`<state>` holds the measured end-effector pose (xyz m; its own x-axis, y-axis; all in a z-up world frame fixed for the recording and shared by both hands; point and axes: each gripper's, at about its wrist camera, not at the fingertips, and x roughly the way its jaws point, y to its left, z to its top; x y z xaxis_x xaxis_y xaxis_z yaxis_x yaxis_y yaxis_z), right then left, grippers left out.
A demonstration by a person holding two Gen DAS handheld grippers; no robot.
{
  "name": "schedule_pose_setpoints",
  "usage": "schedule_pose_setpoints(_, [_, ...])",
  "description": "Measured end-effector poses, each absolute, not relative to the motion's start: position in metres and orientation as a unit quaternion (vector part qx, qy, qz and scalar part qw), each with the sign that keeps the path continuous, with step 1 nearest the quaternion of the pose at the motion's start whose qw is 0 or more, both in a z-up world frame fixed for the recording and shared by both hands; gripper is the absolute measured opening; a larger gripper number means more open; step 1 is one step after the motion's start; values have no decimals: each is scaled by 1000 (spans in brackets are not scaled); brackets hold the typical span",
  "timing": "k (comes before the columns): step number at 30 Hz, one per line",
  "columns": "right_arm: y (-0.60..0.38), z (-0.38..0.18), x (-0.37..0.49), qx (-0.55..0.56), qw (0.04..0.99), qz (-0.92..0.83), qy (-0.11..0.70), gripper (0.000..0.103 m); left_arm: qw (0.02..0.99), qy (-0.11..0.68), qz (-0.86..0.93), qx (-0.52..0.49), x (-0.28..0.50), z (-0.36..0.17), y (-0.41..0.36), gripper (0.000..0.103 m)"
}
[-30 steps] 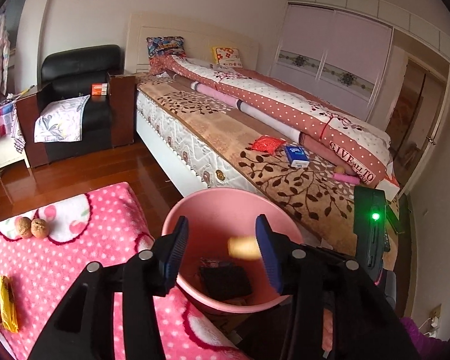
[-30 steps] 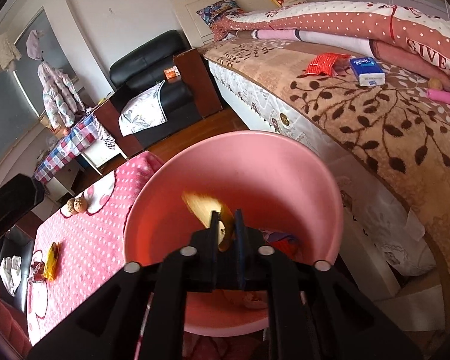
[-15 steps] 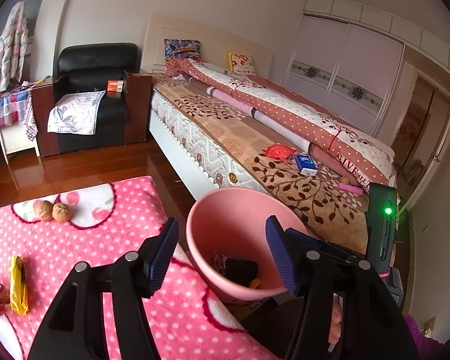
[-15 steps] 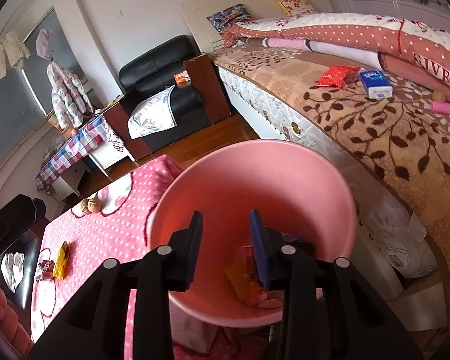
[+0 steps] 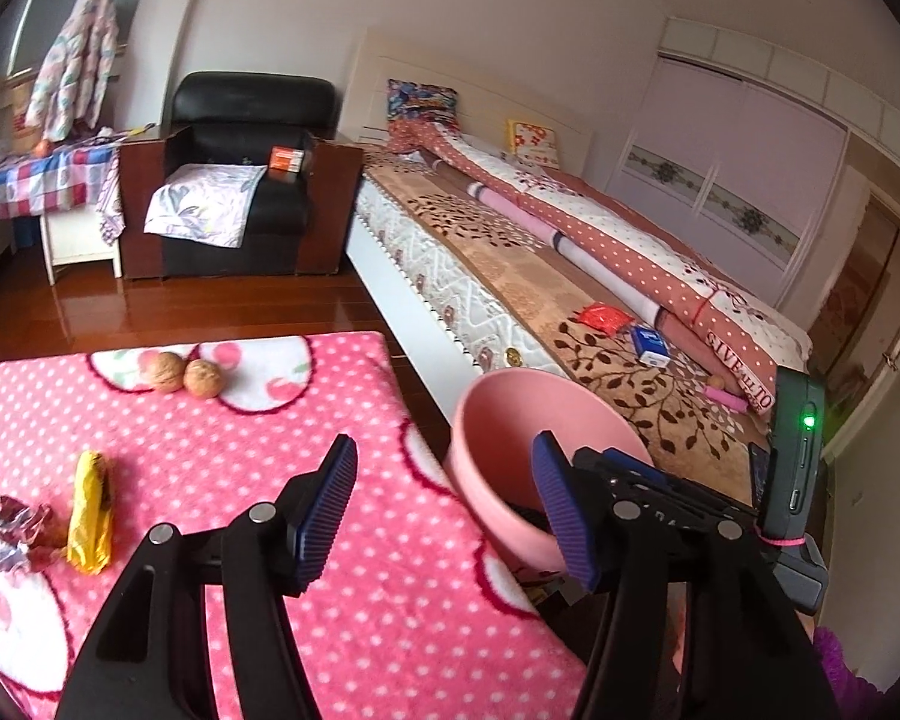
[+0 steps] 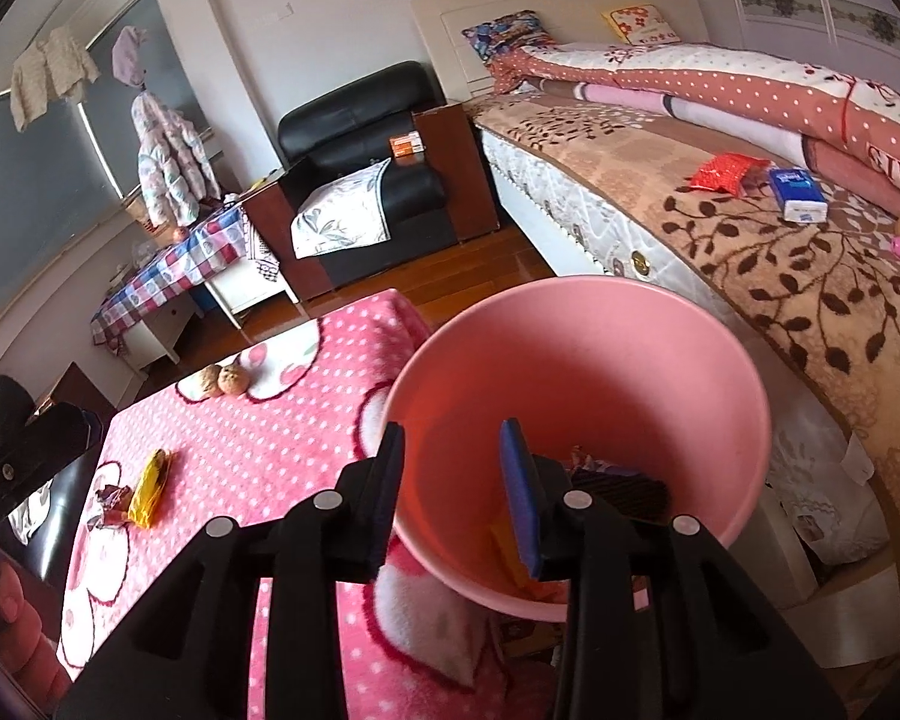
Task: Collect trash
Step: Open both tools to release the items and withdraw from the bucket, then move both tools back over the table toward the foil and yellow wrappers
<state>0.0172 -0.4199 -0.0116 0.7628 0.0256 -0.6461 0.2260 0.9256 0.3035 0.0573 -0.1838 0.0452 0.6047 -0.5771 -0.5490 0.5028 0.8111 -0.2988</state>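
A pink bin (image 6: 660, 354) stands beside the pink dotted table (image 6: 240, 456) and holds several wrappers. My right gripper (image 6: 453, 489) hangs over the bin's near left rim, open with nothing between its fingers. My left gripper (image 5: 444, 498) is wide open and empty over the table's right edge, with the bin (image 5: 498, 420) just to its right. On the table lie a yellow wrapper (image 5: 93, 510), a crumpled foil wrapper (image 5: 15, 525) and two walnuts (image 5: 186, 373). The yellow wrapper (image 6: 150, 486) and walnuts (image 6: 225, 379) also show in the right wrist view.
A bed (image 5: 510, 264) with a rolled quilt runs behind the bin; a red packet (image 5: 606, 319) and a blue box (image 5: 651, 345) lie on it. A black armchair (image 5: 240, 180) and a checked side table (image 5: 36, 180) stand across the wooden floor.
Both grippers opened and let their trash fall into the bin. The left gripper has swung left from over the bin to over the table; the right gripper drew back and up slightly.
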Motion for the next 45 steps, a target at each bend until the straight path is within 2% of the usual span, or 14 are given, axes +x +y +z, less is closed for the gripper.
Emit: schedule_pose_setpoints(45, [-308, -24, 22, 137, 918, 91, 362, 34, 920, 362, -105, -109, 35, -8, -13, 60])
